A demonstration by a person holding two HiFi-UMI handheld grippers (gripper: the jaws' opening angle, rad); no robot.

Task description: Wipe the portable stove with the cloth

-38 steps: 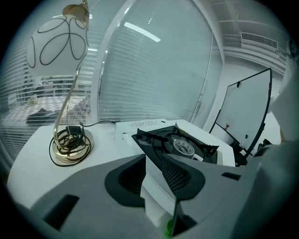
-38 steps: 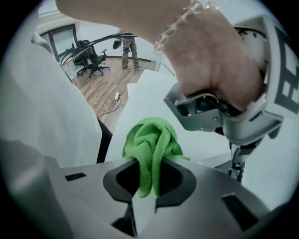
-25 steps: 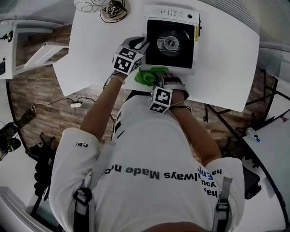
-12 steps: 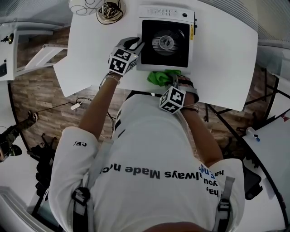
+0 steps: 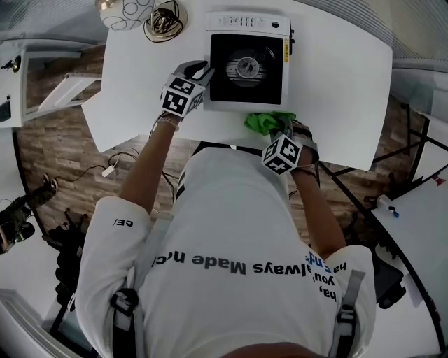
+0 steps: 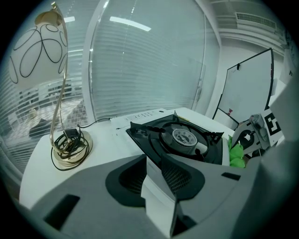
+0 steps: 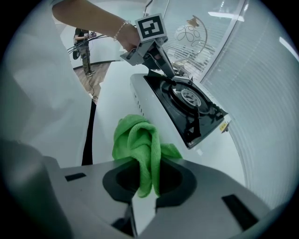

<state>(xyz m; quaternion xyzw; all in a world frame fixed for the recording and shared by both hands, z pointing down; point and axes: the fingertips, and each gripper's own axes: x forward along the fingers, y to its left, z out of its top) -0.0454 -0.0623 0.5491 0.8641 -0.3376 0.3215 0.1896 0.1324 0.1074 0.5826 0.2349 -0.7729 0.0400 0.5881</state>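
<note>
The portable stove (image 5: 246,59) is white with a black top and a round burner, and it stands on the white table (image 5: 336,84). My left gripper (image 5: 201,71) is shut on the stove's left rim. In the left gripper view the white stove rim (image 6: 156,186) sits clamped between the jaws of the left gripper (image 6: 159,182). The green cloth (image 5: 269,122) lies bunched against the stove's near side, towards its right end. My right gripper (image 5: 283,128) is shut on it. In the right gripper view the cloth (image 7: 140,140) hangs out of the right gripper (image 7: 147,179), just short of the stove (image 7: 187,102).
A lamp base with a coiled cable (image 5: 164,21) stands at the table's far left, with its patterned shade (image 6: 39,51) above. A whiteboard (image 6: 247,88) stands beyond the table. The table's near edge runs just behind the cloth.
My right gripper has carried the green cloth to the right along the stove's near side. My left gripper has kept its hold on the stove's left rim.
</note>
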